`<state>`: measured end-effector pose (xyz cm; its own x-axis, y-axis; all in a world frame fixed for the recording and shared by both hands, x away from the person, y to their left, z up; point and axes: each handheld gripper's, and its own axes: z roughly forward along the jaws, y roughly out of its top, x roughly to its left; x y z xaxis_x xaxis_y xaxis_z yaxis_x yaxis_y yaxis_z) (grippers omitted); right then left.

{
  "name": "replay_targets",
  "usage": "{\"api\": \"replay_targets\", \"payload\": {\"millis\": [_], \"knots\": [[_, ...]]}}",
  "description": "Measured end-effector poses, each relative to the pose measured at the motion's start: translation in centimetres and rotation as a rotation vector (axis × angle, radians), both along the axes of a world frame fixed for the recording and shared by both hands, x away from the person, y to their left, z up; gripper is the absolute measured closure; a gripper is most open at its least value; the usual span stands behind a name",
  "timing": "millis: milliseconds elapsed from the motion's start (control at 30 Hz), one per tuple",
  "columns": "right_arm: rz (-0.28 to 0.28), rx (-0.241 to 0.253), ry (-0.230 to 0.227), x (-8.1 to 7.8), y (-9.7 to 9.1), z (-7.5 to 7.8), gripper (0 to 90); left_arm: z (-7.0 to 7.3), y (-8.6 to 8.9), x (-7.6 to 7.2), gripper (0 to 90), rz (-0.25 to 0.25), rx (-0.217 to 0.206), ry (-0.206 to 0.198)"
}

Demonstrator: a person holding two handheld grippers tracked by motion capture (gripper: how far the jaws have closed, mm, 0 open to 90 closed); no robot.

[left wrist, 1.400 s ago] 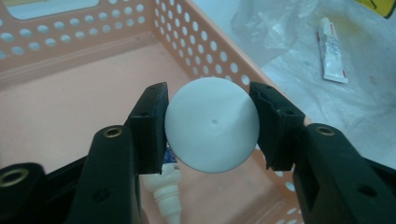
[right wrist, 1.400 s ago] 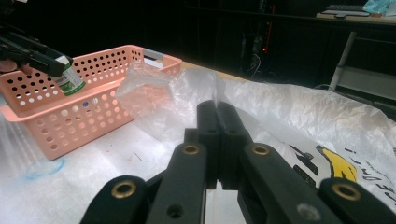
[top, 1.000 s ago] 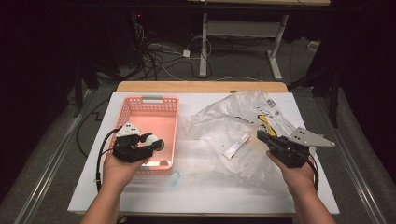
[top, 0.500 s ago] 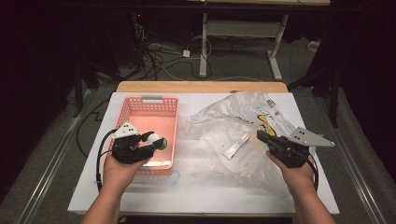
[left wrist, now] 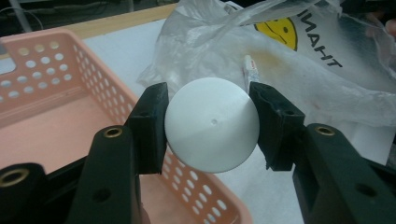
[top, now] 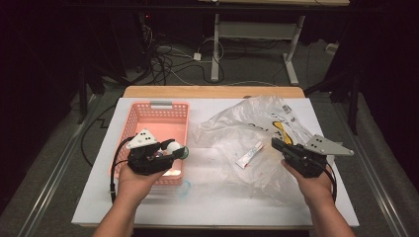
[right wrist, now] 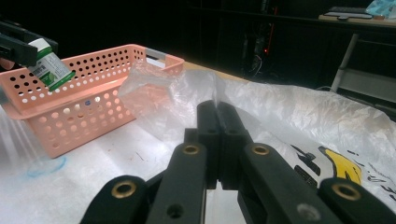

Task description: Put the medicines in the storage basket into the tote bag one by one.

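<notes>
My left gripper [top: 176,150] is shut on a small white bottle [top: 173,146] with a green label, held on its side above the right front rim of the pink basket [top: 160,111]. In the left gripper view the bottle's round white base [left wrist: 212,123] sits squeezed between the two pads, with the basket [left wrist: 42,70] below and to the left. My right gripper [top: 274,143] hovers over the crumpled clear plastic bag [top: 252,123], jaws pressed together with nothing in them [right wrist: 217,121]. The right gripper view also catches the bottle [right wrist: 49,65] above the basket [right wrist: 93,107].
A small white tube [top: 249,154] lies on the bag's near-left part. A faint bluish ring [top: 185,187] marks the white tabletop [top: 222,207] in front of the basket. The bag [right wrist: 299,112] spreads over the table's right half. Desk legs and cables stand beyond the far edge.
The left gripper has carried the bottle a little to the right and upward, toward the basket's right rim. The right gripper has stayed where it was.
</notes>
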<state>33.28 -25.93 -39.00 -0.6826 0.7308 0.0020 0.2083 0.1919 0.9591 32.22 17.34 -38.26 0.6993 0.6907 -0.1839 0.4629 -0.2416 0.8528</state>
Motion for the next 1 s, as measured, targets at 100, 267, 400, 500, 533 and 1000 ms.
{"api": "replay_targets", "payload": {"millis": [100, 267, 400, 500, 533, 1000], "knots": [[0.001, 0.0, 0.0, 0.0, 0.0, 0.0, 90.0, 0.0, -0.7, -0.1, 48.8, -0.013, 0.003, -0.004], [0.004, 0.0, 0.001, 0.0, 0.1, 0.0, 90.0, -0.4, -1.9, -0.1, 48.8, -0.037, 0.016, -0.001], [0.005, 0.0, 0.0, 0.1, 0.1, -0.1, 90.0, -0.8, -2.8, -0.1, 48.8, -0.049, 0.015, -0.001], [0.007, -0.002, 0.003, 0.1, 0.1, -0.1, 90.0, -1.1, -3.4, 0.0, 48.8, -0.06, 0.013, 0.011], [0.008, -0.002, 0.003, 0.1, 0.1, -0.1, 90.0, -1.2, -3.6, 0.0, 48.8, -0.065, 0.014, 0.012], [0.012, 0.003, 0.009, 0.1, 0.1, -0.2, 90.0, -1.2, -6.8, 0.7, 48.8, -0.113, 0.059, -0.003]]}}
